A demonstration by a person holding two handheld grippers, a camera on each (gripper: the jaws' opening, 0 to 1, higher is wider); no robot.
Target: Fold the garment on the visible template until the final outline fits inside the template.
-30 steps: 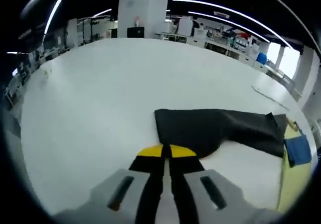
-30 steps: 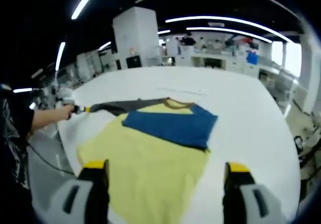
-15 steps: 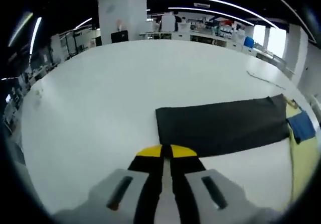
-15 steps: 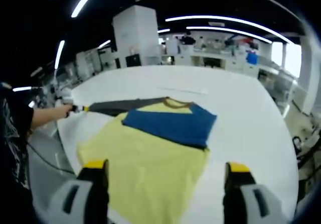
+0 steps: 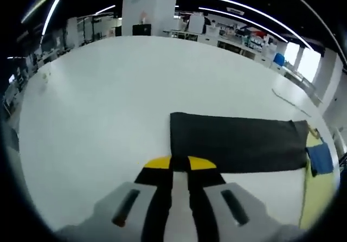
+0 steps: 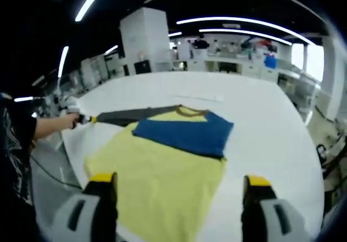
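A long-sleeved garment lies on the white table [image 6: 265, 112]. Its yellow body [image 6: 157, 182] is spread flat, and a blue part [image 6: 187, 134] is folded across the chest below the collar [image 6: 188, 110]. A dark grey sleeve [image 5: 238, 141] stretches flat and straight out to the side. My left gripper [image 5: 180, 163] is shut on the near corner of that sleeve's cuff. In the right gripper view the left gripper [image 6: 85, 119] is held by a person's hand [image 6: 60, 123] at the dark grey sleeve's [image 6: 122, 115] far end. My right gripper [image 6: 179, 180] hangs wide open over the yellow hem, holding nothing.
A thin pale strip [image 6: 198, 97] lies on the table beyond the collar, and the same strip [image 5: 290, 102] shows past the sleeve. The table's near edge [image 6: 70, 160] runs left of the garment. A white pillar [image 6: 143, 41] and workbenches stand behind.
The dark sleeve, sagging and creased a second ago, now lies flat and taut from the left gripper. The right gripper and the rest of the garment have hardly moved.
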